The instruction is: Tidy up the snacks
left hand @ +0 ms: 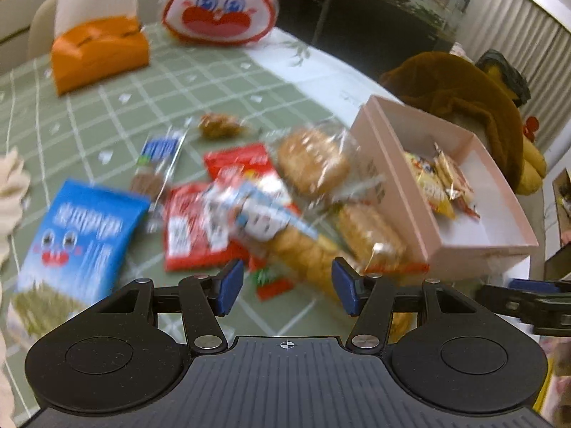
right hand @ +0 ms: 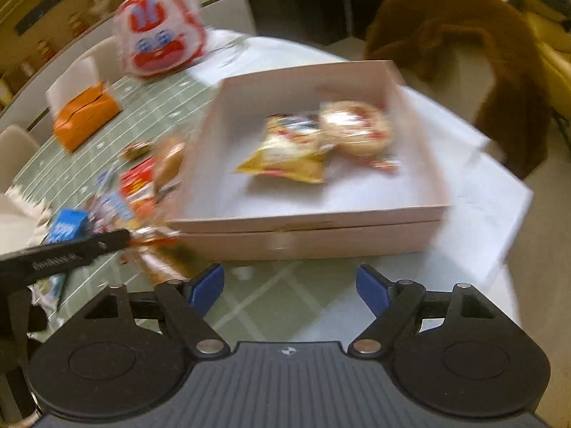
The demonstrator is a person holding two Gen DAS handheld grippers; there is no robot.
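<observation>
A pile of snack packets lies on the green checked tablecloth (left hand: 107, 114): a blue packet (left hand: 82, 228), red packets (left hand: 192, 228), wrapped buns (left hand: 314, 164) and a long bread (left hand: 307, 253). A pink box (left hand: 403, 185) to the right holds a few snacks (left hand: 439, 185); in the right wrist view the pink box (right hand: 307, 221) holds a yellow packet (right hand: 285, 153) and a round one (right hand: 357, 125). My left gripper (left hand: 287, 285) is open and empty just in front of the pile. My right gripper (right hand: 289, 285) is open and empty before the box's near wall.
An orange tissue box (left hand: 100, 50) and a red-and-white cartoon bag (left hand: 221, 3) stand at the far side. A brown coat (left hand: 464, 92) hangs over a chair right of the table. The other gripper shows at the left edge of the right wrist view (right hand: 64, 249).
</observation>
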